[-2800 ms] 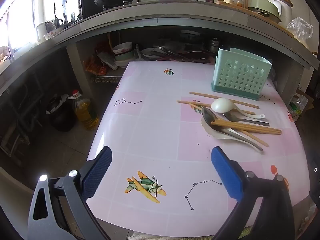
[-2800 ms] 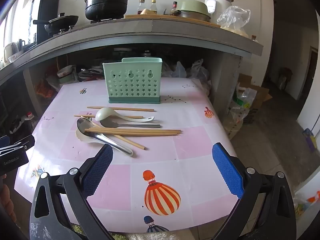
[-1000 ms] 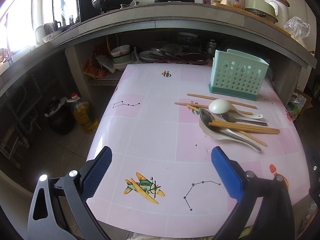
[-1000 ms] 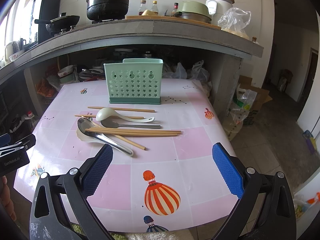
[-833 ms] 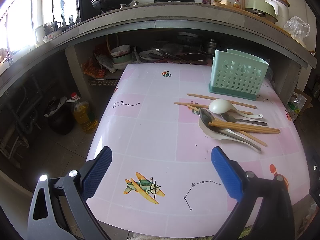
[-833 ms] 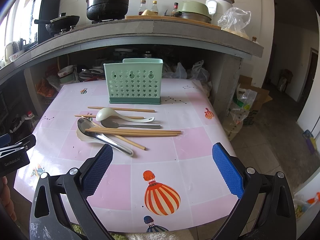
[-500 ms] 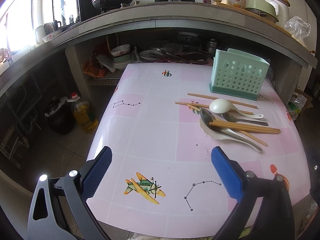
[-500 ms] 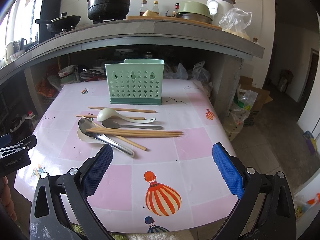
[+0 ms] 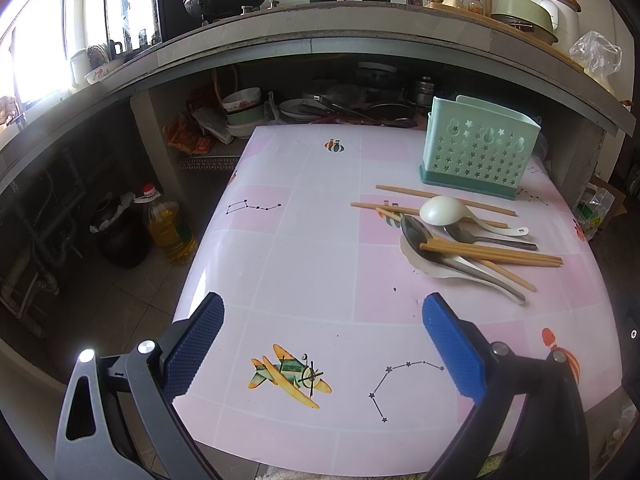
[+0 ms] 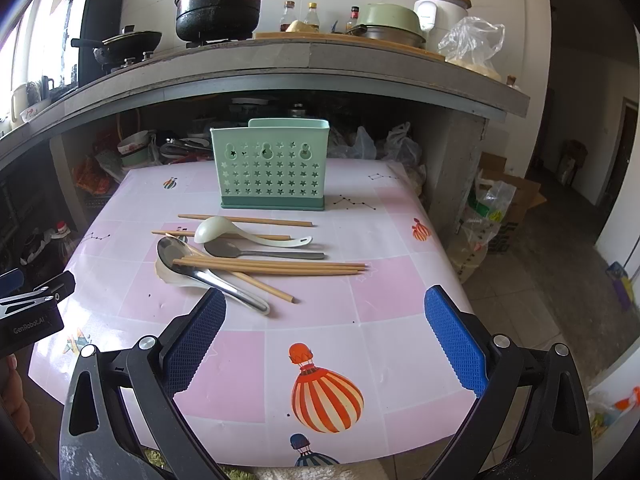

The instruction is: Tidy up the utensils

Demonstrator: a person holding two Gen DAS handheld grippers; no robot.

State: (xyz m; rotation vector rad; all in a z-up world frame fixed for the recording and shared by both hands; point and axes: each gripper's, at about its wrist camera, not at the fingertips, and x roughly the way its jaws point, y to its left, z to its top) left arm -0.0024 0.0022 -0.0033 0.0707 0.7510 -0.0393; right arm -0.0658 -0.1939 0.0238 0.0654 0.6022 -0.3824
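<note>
Hovering wide-jawed at the table's [image 10: 400, 300] near edge, both grippers [image 9: 320, 320] [image 10: 324, 316] risk scattering the crossed chopsticks [image 10: 272, 266] and spoons [image 10: 208, 272].

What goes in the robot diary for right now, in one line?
phase: before first pick | left tool: open, holding nothing | right tool: open, holding nothing | chopsticks, spoons: loose on table | green holder: upright

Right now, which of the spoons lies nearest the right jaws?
The large metal spoon, its handle reaching toward the right gripper; the white spoon and small metal spoon lie farther back.
</note>
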